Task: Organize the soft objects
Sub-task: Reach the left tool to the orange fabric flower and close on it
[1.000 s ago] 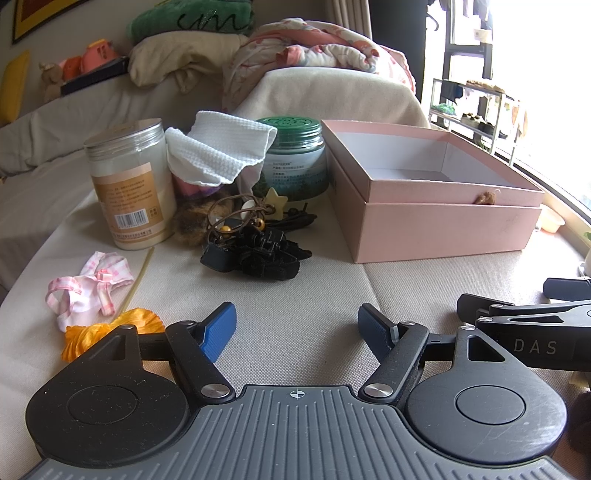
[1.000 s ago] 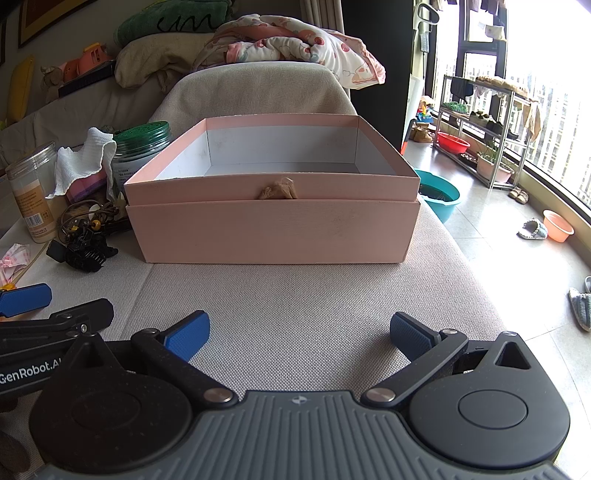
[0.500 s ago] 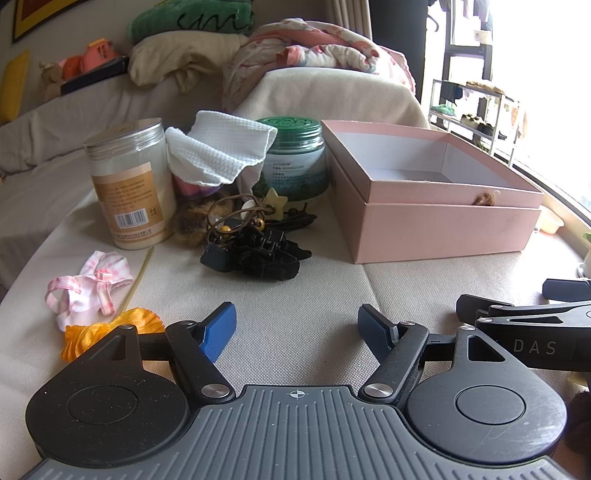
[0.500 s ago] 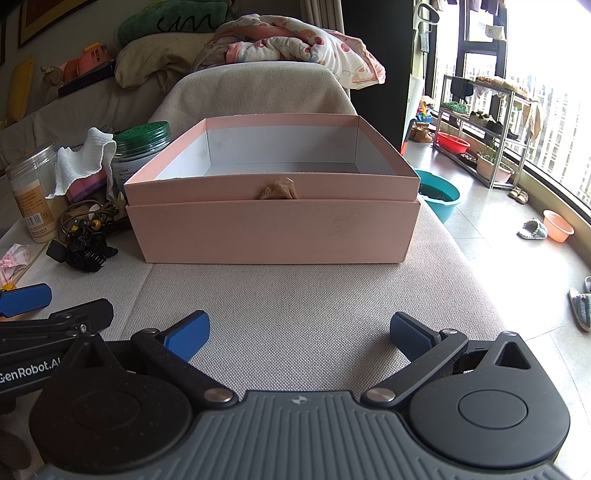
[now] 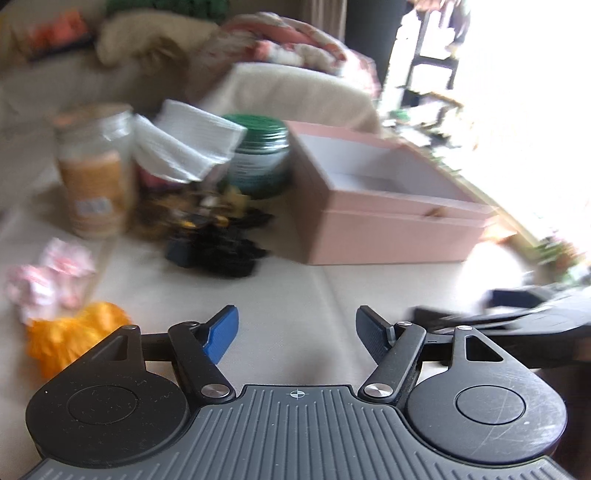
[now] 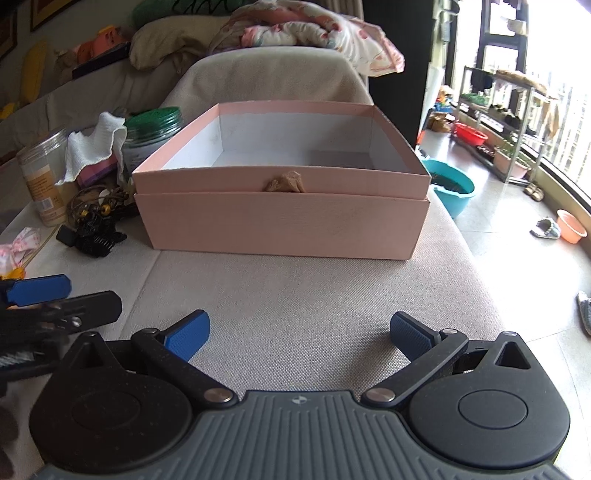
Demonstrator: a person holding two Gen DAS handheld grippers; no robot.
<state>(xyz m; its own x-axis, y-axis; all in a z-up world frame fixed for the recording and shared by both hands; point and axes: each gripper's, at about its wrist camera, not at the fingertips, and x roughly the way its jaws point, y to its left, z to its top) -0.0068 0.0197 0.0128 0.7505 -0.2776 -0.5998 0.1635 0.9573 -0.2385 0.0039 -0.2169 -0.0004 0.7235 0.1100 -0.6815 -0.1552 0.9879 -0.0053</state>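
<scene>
An open pink box (image 6: 280, 221) stands on the cloth-covered surface straight ahead of my right gripper (image 6: 298, 334), which is open and holds nothing. In the blurred left wrist view the pink box (image 5: 388, 229) lies to the right. My left gripper (image 5: 297, 334) is open and empty, with an orange soft item (image 5: 70, 338) and a pink-and-white fabric bow (image 5: 48, 280) at its left. A pile of dark hair ties and clips (image 5: 218, 243) lies ahead. A white cloth (image 5: 184, 144) drapes over items behind. The left gripper's fingers (image 6: 37, 290) show in the right view.
A clear jar with an orange label (image 5: 96, 170) and a green-lidded jar (image 5: 258, 155) stand behind the pile. A covered sofa with bedding (image 6: 295, 33) is beyond the box. The surface's right edge drops to a tiled floor with a teal basin (image 6: 452, 184).
The left wrist view has become blurred and shifted, so the left gripper is moving, rising slightly. The right gripper has barely moved. Both stay open.
</scene>
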